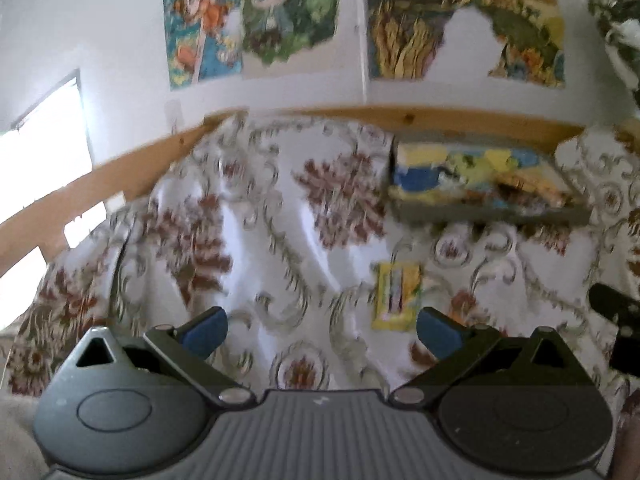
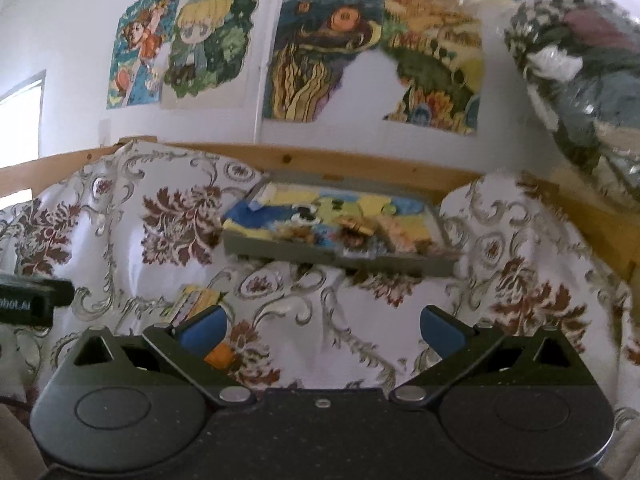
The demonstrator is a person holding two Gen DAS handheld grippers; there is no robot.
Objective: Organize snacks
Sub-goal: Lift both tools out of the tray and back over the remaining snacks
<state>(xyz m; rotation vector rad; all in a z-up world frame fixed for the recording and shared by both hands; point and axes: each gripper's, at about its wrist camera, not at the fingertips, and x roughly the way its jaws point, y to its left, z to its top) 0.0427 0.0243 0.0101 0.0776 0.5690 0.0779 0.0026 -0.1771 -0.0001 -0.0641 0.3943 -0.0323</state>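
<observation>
A: Yellow packet [image 1: 397, 295], one item, flat on the floral cloth [image 1: 280, 208]. Long axis runs away from the left gripper [image 1: 322, 330], toward the tray [image 1: 490, 216].

B: Bearing from each tool?

A: Left gripper: packet sits just ahead, a little right of centre, close to its right pad. Right gripper [image 2: 323, 331]: same packet [image 2: 196, 302] lies off to its left, partly hidden behind the left pad [image 2: 204, 332]; a small orange piece [image 2: 219, 356] lies below it. Left looks the nearer and better lined up.

B: Jaw state?

A: Both spread wide, nothing between the pads.

B: Pose?

A: Both held low over the cloth, pointing forward at the tray of snacks [image 2: 340, 220] by the wooden rail [image 2: 320, 160]. Tray well beyond the packet.
</observation>
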